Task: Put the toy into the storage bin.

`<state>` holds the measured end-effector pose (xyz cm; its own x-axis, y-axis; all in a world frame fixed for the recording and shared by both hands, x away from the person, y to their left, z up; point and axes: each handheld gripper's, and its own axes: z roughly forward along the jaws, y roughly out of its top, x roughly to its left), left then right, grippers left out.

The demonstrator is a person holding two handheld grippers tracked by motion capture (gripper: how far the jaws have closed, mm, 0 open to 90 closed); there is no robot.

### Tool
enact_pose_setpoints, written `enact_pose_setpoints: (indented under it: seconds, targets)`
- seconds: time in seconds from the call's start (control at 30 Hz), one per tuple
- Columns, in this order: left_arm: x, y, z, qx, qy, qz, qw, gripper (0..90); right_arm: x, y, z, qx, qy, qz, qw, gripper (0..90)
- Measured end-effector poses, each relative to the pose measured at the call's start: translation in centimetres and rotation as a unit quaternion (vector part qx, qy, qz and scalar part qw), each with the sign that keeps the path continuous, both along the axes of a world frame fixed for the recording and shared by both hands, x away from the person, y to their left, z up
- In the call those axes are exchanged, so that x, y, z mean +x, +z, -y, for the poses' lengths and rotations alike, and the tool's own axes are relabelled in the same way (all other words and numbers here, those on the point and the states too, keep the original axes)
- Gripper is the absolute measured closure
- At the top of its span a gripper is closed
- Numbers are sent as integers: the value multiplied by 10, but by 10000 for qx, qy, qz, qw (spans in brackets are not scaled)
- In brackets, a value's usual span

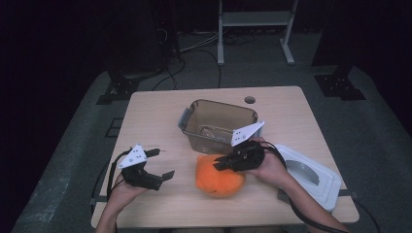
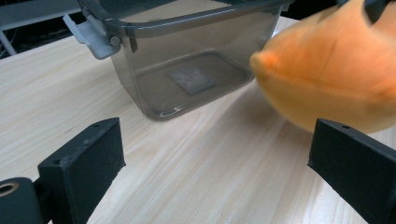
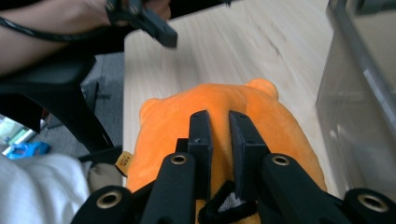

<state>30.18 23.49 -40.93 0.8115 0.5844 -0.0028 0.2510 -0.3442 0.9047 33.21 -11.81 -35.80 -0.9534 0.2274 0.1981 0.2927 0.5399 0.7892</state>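
Observation:
An orange plush toy (image 1: 218, 177) lies on the wooden table (image 1: 155, 111) near the front edge. My right gripper (image 1: 222, 162) is shut on the top of the plush (image 3: 243, 112), its two black jaws pinching a fold of orange fabric. A clear grey plastic bin (image 1: 216, 124) stands just behind the plush, with nothing in it but a label on its floor (image 2: 191, 79). My left gripper (image 1: 163, 164) is open to the left of the plush, its jaws wide apart over bare wood. The plush (image 2: 336, 74) hangs blurred at the right of the left gripper view.
A white lid with a grey handle (image 1: 311, 174) lies at the table's front right corner. A round cable hole (image 1: 249, 100) is at the back edge. Beyond the table are dark stands and a white frame (image 1: 255, 29) on grey floor.

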Motion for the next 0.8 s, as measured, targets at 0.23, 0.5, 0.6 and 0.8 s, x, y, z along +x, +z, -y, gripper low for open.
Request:
enact_pose_setpoints:
  seconds: [0.23,0.5,0.6,0.8]
  targets:
    - [0,-1,1,3,6,-29,10000,27,-2,21,2,114,-15,68,9999,790]
    - [1,-1,0,29,-8,-37,10000,27,-1,43,6,237,-138,214,9994,788]
    - [0,-2,1,29,-19,-43,10000,27,0,53,8,283,-162,269,9991,789]
    - [0,-1,1,21,-36,-33,10000,27,3,66,9,278,-210,329,9989,788]
